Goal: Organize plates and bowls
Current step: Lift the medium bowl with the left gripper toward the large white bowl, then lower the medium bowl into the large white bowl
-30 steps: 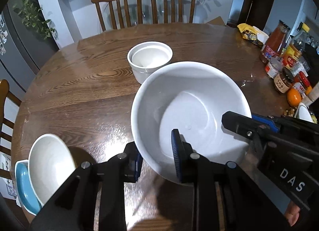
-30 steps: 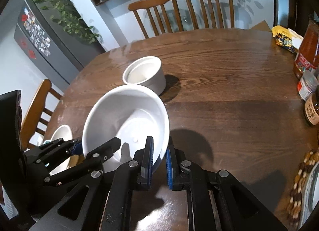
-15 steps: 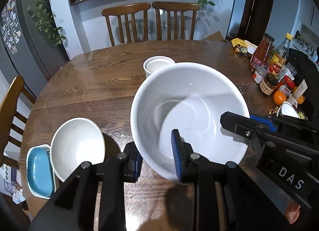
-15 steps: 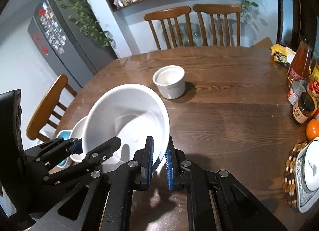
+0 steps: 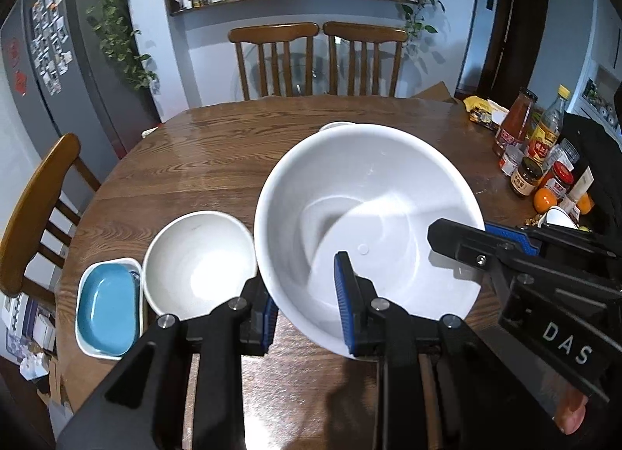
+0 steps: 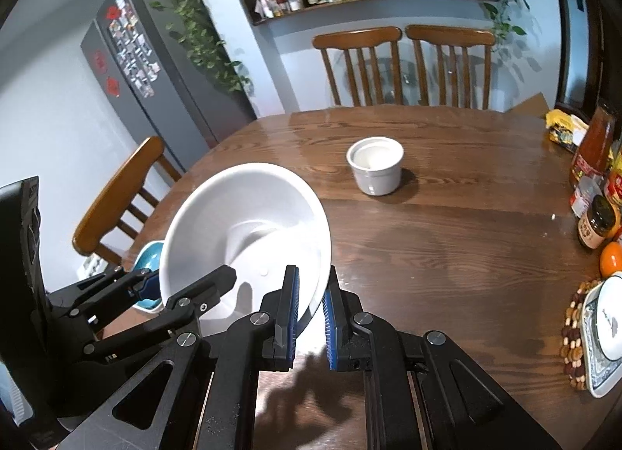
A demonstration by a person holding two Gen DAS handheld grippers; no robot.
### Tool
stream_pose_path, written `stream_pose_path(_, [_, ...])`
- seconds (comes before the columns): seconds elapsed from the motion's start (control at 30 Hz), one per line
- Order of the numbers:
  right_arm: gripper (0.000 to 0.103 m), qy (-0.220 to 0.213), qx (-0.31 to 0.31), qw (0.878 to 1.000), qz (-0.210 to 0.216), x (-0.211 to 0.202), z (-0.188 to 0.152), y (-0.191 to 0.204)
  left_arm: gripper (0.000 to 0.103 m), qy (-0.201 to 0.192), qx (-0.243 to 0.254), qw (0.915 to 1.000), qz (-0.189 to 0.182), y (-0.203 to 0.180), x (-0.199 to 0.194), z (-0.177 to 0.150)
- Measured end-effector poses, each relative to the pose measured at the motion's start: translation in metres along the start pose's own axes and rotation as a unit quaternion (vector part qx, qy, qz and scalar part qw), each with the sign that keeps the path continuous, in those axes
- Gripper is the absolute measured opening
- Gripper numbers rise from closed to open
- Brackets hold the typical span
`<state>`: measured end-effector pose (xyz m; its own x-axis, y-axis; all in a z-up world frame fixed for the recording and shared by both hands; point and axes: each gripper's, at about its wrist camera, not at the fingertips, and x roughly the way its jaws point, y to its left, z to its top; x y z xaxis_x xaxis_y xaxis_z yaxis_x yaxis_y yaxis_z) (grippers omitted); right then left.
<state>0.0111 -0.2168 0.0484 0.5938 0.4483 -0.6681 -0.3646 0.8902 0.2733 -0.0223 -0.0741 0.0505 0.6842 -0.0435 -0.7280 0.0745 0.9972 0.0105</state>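
Both grippers, left point(image 5: 307, 312) and right point(image 6: 311, 310), clamp my big white bowl point(image 5: 365, 232) at its near rim, lifted and tilted above the table point(image 6: 447, 240).

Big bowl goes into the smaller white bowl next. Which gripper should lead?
Left. The left gripper holds the big bowl on the side nearest the smaller white bowl; the right gripper grips the far rim.

Right gripper point(image 6: 311, 294) jaws pinch large white bowl point(image 6: 248, 224) rim, apparently above table point(image 6: 447, 224).
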Motion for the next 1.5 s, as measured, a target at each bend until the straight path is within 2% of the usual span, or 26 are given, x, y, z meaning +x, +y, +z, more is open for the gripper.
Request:
stream_pose_path(0.67, [0.013,0.019,-0.061,0.997,0.037,0.027,0.007,0.071,0.024,0.001,-0.063,0.9974,0.037,0.069,-0.014,-0.012])
stream_pose_path(1.13, [0.013,0.035,-0.067,0.995,0.057,0.065,0.036,0.106,0.024,0.019,-0.081,0.9958,0.039,0.122,0.0,0.01])
stream_pose_path(1.5, [0.013,0.086,-0.049,0.994,0.041,0.117,0.035,0.109,0.025,0.079,-0.09,0.9926,0.023,0.142,0.049,0.002])
